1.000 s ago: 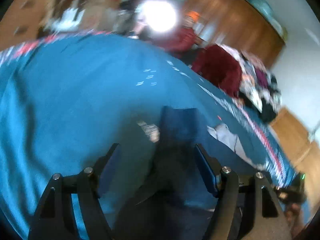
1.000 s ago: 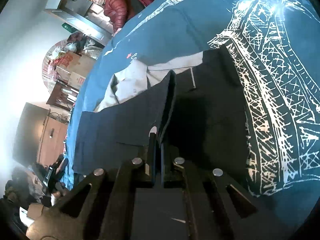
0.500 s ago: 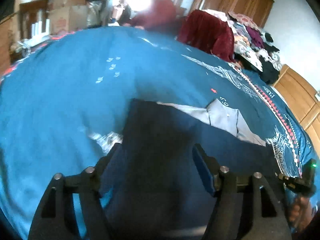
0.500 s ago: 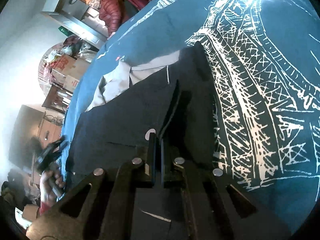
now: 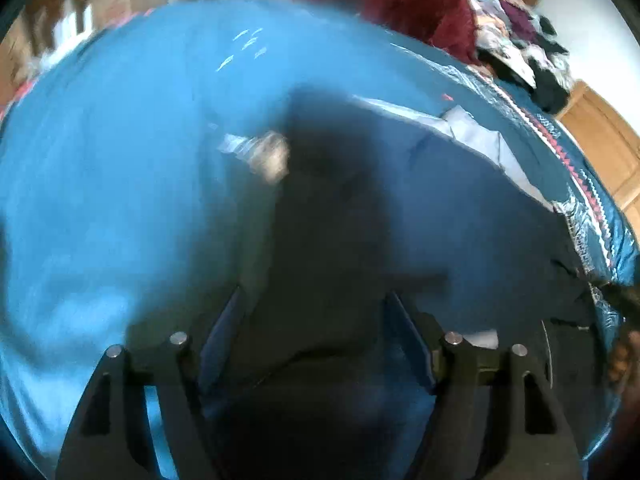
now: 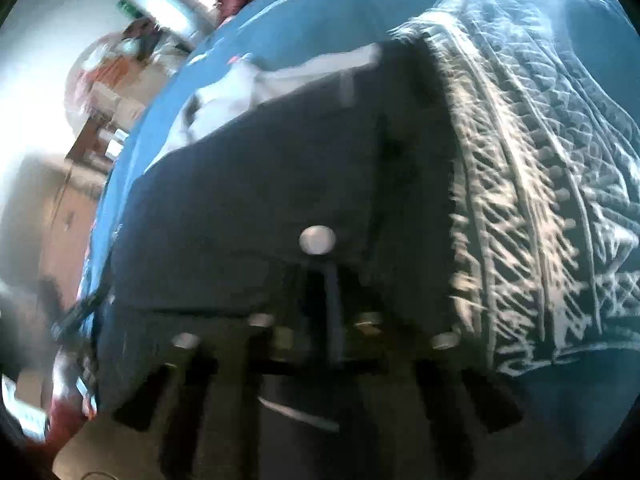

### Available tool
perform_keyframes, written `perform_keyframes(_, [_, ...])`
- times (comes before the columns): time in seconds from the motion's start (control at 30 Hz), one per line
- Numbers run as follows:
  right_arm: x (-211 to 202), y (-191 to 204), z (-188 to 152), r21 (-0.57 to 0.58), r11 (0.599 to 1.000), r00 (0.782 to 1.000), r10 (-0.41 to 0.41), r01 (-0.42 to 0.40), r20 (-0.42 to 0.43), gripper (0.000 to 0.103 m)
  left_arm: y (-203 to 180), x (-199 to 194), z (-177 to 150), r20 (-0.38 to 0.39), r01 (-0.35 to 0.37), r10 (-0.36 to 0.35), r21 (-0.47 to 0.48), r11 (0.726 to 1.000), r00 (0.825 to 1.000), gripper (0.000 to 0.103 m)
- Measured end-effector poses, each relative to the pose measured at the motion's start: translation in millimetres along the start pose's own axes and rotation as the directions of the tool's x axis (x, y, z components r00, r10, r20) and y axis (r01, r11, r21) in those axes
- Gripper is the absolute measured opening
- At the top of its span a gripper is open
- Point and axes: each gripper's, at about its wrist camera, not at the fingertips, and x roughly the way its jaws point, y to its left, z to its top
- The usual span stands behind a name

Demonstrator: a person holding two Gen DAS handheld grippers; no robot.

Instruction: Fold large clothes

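Note:
A large dark navy garment (image 5: 460,208) lies spread on a blue bedspread (image 5: 120,160). My left gripper (image 5: 314,300) hovers open over its near edge, with the dark cloth below and between the fingers and nothing pinched. In the right wrist view the same garment (image 6: 260,200) lies mostly flat, and a silver button (image 6: 317,240) shows just past the fingertips. My right gripper (image 6: 322,276) looks shut at the garment's edge with cloth in the narrow gap, though blur softens this. Pale grey cloth (image 6: 240,88) sticks out from under the garment's far side.
A white tower print (image 6: 520,160) covers the bedspread right of the garment. A heap of red and patterned clothes (image 5: 420,12) sits at the bed's far side. A wooden wardrobe (image 5: 600,132) stands beyond. Boxes and clutter (image 6: 112,92) line the room. A hand (image 5: 624,352) shows at the right edge.
The raised fold in my right gripper has dropped, so the garment now lies flatter. My left gripper stays open and has swung over the cloth. Both views are now motion-blurred.

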Motion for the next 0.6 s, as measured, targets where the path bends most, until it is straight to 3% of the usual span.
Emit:
perform_keyframes(0.03, [-9.4, -0.4, -1.7, 0.014, 1.000, 1.000, -0.007, 0.007, -0.013, 0.001, 5.2, -10.9, -5.8, 0.001, -0.012, 0.012, 0.005, 1.000, 1.000, 0.073])
perform_keyframes(0.1, [-38.5, -1.2, -12.6, 0.014, 1.000, 1.000, 0.024, -0.024, -0.002, 0.015, 22.2, -36.6, -23.3, 0.002, -0.040, 0.040, 0.022, 0.999, 0.999, 0.073])
perform_keyframes(0.13, [-54.8, -3.4, -22.6, 0.012, 0.999, 0.999, 0.041, -0.040, -0.003, 0.035, 30.2, -47.0, -31.9, -0.005, -0.047, 0.047, 0.021, 0.999, 0.999, 0.073])
perform_keyframes(0.17, [-71.0, -8.1, -34.2, 0.020, 0.999, 0.999, 0.049, -0.048, -0.010, 0.049, 39.3, -59.3, -42.3, -0.020, -0.048, 0.048, 0.012, 0.999, 0.999, 0.074])
perform_keyframes(0.33, [-148.5, -58.8, -119.3, 0.171, 0.983, 0.997, 0.071, -0.063, -0.037, 0.050, 66.8, -104.9, -85.7, -0.029, 0.075, -0.077, -0.061, 0.995, 0.997, 0.074])
perform_keyframes(0.43, [-163.2, -78.1, -171.7, 0.244, 0.968, 0.992, 0.085, -0.060, -0.096, 0.050, 75.8, -121.2, -106.4, -0.023, 0.149, -0.152, -0.116, 0.982, 0.988, 0.074])
perform_keyframes(0.6, [-158.6, -82.8, -216.5, 0.312, 0.932, 0.969, 0.226, -0.185, -0.099, 0.049, 79.0, -131.1, -125.3, -0.039, 0.214, -0.225, -0.193, 0.958, 0.973, 0.074])
